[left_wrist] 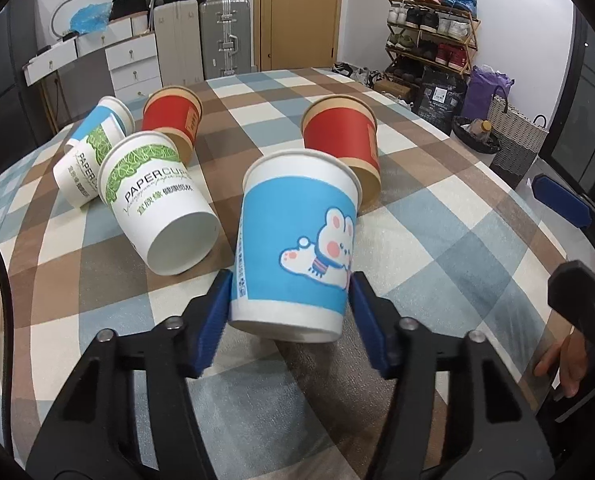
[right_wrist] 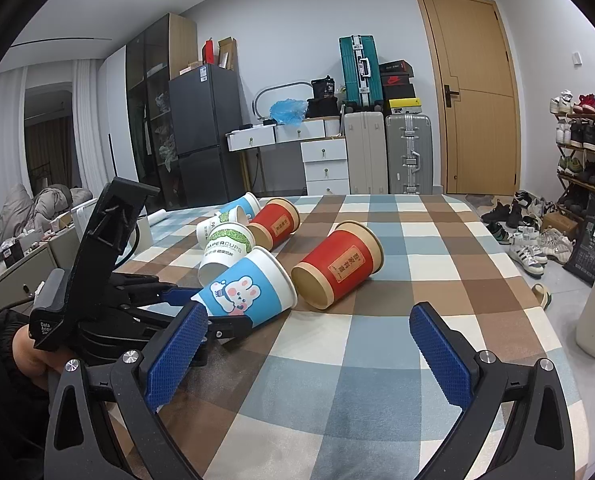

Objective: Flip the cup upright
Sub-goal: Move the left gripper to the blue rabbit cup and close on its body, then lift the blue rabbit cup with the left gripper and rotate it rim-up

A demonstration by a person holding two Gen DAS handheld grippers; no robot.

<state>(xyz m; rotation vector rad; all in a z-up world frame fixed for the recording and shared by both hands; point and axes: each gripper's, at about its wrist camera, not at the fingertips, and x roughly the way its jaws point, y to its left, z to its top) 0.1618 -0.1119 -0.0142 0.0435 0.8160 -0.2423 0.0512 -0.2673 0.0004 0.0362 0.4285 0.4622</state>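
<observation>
A blue paper cup with a white rabbit print [left_wrist: 297, 240] lies tilted, its base toward my left gripper and its rim pointing away. My left gripper [left_wrist: 291, 292] is shut on the cup near its base, a blue pad pressed to each side. The same cup shows in the right wrist view [right_wrist: 249, 286] with the left gripper's fingers [right_wrist: 177, 294] around its base. My right gripper [right_wrist: 309, 344] is open and empty, held above the checked tablecloth [right_wrist: 377, 360] to the right of the cup.
Several other cups lie on their sides: a red cup [left_wrist: 343, 142] just behind the blue one, a white PAPERCUPS cup [left_wrist: 157, 196] to its left, another red cup [left_wrist: 171, 120], another white cup [left_wrist: 75, 176] and another blue cup [left_wrist: 101, 120] farther left. Suitcases [right_wrist: 389, 152], drawers and a shoe rack [left_wrist: 429, 32] stand beyond the table.
</observation>
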